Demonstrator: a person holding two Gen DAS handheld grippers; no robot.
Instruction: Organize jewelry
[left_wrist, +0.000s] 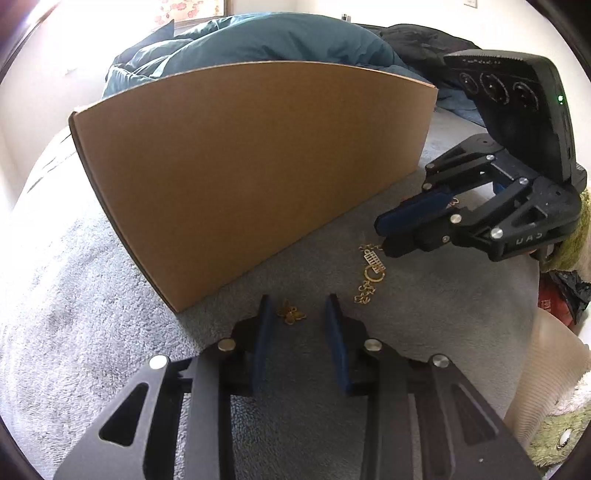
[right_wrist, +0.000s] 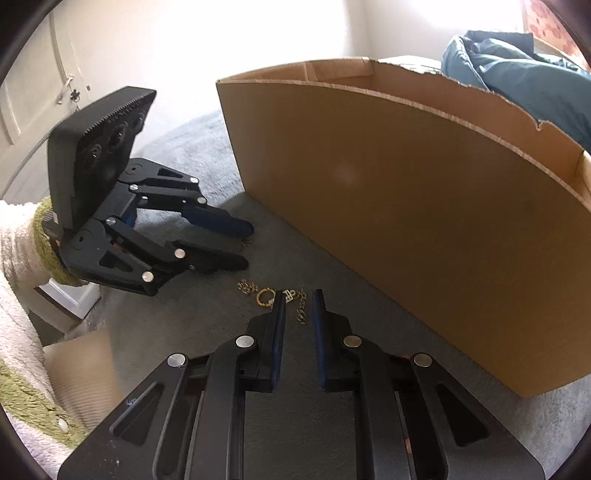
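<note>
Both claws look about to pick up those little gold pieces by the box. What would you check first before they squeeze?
1. Butterfly charm sits between the left gripper fingers: ok, pads not yet touching it.
2. Gold chain lies at the right gripper tips: ok, though part is hidden behind one finger.
3. Right pads actually gripping the chain: cannot tell.
4. The two grippers clear of each other: ok, a gap shows between them.
5. Cardboard box open at the top to receive pieces: ok.
6. Chain free of tangles in the grey blanket: cannot tell.
</note>
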